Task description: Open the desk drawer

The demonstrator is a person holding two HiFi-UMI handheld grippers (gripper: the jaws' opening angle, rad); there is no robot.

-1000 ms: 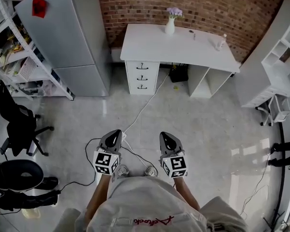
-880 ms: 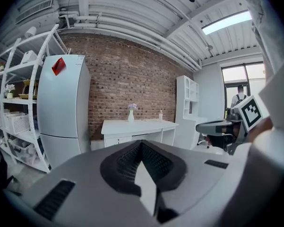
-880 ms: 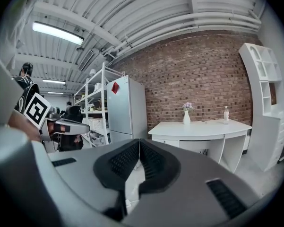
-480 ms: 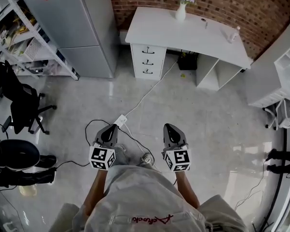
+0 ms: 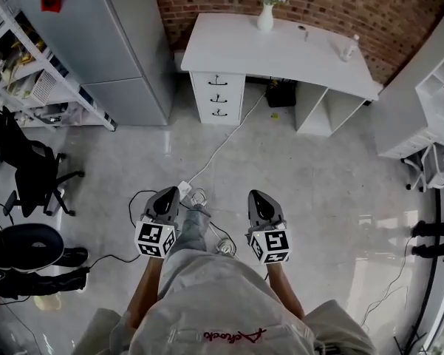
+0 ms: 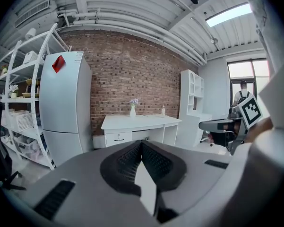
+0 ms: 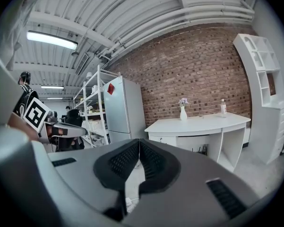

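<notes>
Seen from above, a person stands on a pale floor holding a left claw (image 5: 169, 197) and a right claw (image 5: 256, 200) out in front, side by side. Both claws are closed and empty. Each gripper view shows the ribbed pads meeting with nothing between them.

Ahead, well apart from both claws, a white desk (image 5: 281, 54) stands against a brick wall. The drawer stack (image 5: 219, 97) sits under the desk's left end and has three drawers with dark handles, all shut. A vase (image 5: 265, 17) of flowers stands at the desk's back edge, and a bottle (image 5: 349, 48) stands near its right end. A white cable (image 5: 223, 148) trails across the floor from beneath the desk toward the person.

A second ago both feet stood together below the claws. Now one leg (image 5: 194, 217) swings forward between them, and the whole view has shifted a little. The person appears to be walking toward the desk. The task is only at its approach. No handle is within reach yet, and a claw must open before it can take one.
</notes>
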